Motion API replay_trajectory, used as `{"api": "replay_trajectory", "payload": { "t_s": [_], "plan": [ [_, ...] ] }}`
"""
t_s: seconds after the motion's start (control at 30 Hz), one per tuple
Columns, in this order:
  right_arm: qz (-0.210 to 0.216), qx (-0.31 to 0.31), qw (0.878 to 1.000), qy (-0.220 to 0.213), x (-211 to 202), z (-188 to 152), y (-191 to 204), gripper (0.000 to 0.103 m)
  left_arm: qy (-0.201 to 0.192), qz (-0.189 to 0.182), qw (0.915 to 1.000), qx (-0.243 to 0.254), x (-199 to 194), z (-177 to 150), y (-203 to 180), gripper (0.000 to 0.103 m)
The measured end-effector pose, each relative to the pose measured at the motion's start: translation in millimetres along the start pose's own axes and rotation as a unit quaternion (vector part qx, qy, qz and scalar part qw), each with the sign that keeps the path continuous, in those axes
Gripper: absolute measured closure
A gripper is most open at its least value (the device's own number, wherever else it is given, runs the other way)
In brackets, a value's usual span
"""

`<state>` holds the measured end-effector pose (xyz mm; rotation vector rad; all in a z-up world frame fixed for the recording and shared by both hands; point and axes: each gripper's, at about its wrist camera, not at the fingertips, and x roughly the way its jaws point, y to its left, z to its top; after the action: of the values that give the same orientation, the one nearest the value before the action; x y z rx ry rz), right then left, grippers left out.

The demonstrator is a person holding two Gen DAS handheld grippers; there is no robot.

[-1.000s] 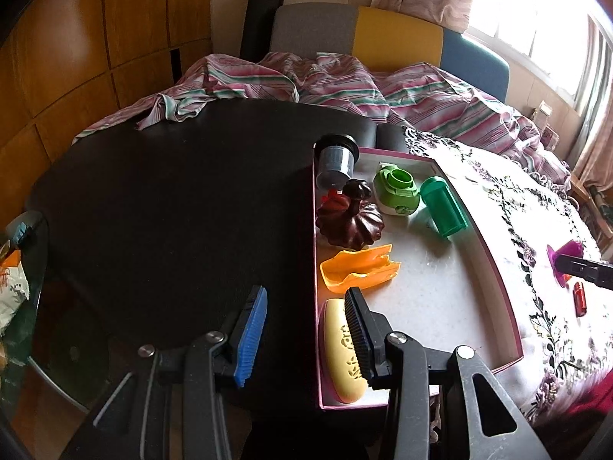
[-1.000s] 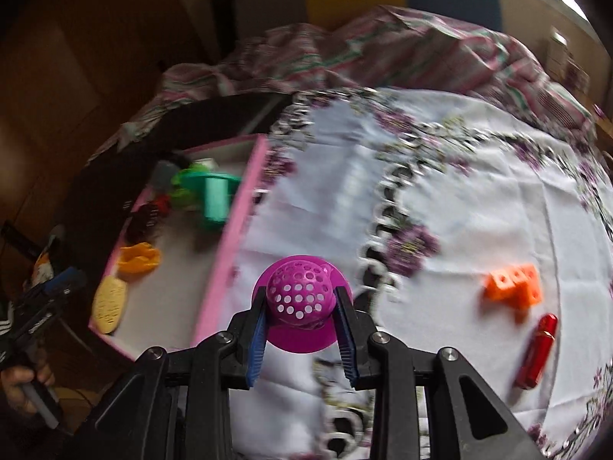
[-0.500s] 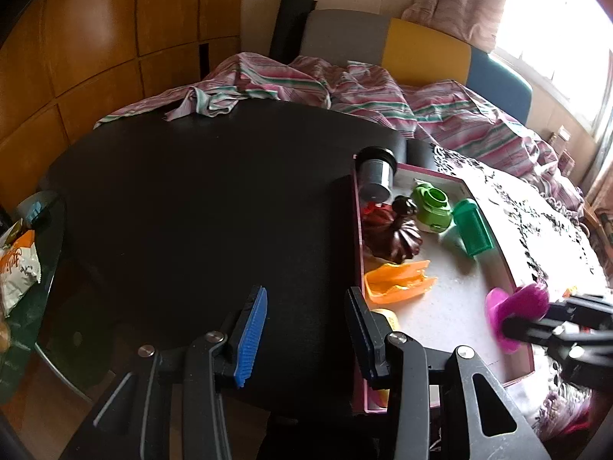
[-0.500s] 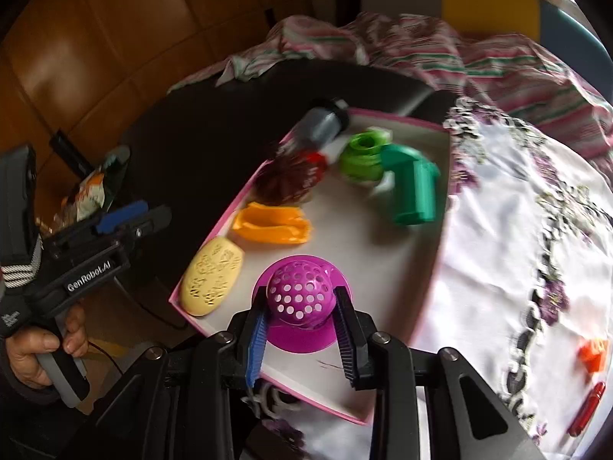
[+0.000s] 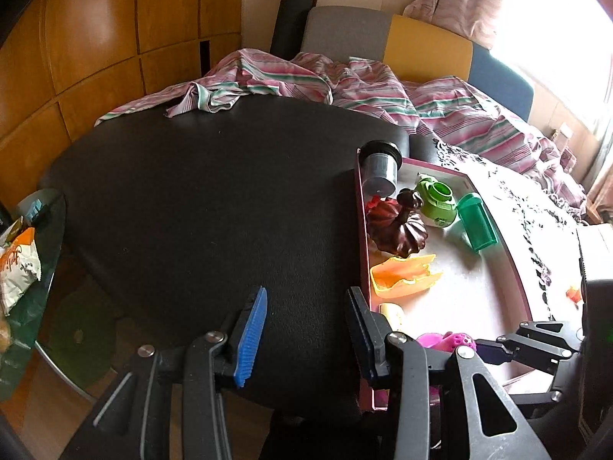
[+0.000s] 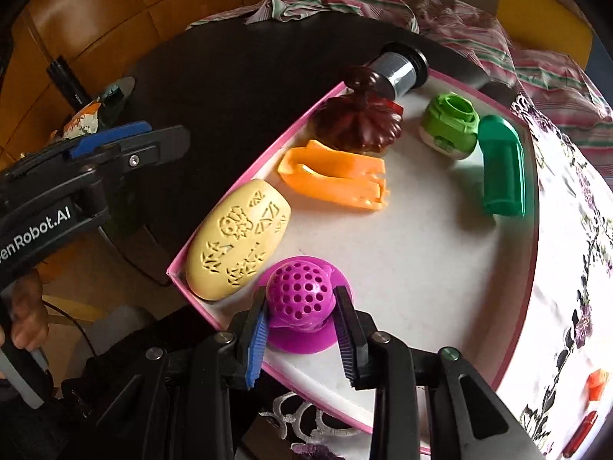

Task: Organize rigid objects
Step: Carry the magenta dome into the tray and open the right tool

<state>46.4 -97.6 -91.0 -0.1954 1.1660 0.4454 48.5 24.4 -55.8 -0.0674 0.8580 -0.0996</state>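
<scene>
Plastic all over, by the look of it, so expect light, stiff pieces that will not give under the pads.

Starting at the left, your left gripper (image 5: pixel 302 329) hangs over the dark table (image 5: pixel 199 199) with its jaws spread and nothing between them, just outside the pink-rimmed tray (image 6: pixel 245 188).

Moving right into the tray, the yellow embossed oval (image 6: pixel 237 243) lies along the near left wall. Its smooth rounded back looks slippery, so I would take it across the narrow width.

Next to it, your right gripper (image 6: pixel 300 326) pinches the magenta perforated dome (image 6: pixel 299 299), pads on opposite sides of the dome above its flared rim. The rim sits low over the tray's near corner, just beside the oval; whether it touches the floor I cannot tell. The curved sides could let it squirt out, so grip low near the rim and release gently.

Further right lie the orange trough (image 6: pixel 333 180), the dark brown ribbed lid (image 6: pixel 358 124), the light green cap (image 6: pixel 450 124) and the green container (image 6: pixel 502 168) on its side.

Outside the tray on the flowered cloth (image 6: pixel 574 230) wait an orange block (image 6: pixel 597 381) and a red tube (image 6: pixel 580 433), both small and probably easy to pinch across the middle.
</scene>
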Motion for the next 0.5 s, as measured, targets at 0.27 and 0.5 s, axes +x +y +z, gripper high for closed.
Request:
{"api": "replay_trajectory", "payload": {
  "t_s": [0.27,0.5],
  "plan": [
    [-0.009,-0.005,1.000,-0.005,2.0,-1.2,6.7,0.071,-0.004,0.000,1.0000,0.007,-2.9,0.0,-4.2,0.060],
    [0.015,0.029,0.999,-0.011,-0.3,-2.3,-5.3,0.067,-0.003,0.002,0.9999,0.011,-4.7,-2.0,-4.7,0.060]
  ]
}}
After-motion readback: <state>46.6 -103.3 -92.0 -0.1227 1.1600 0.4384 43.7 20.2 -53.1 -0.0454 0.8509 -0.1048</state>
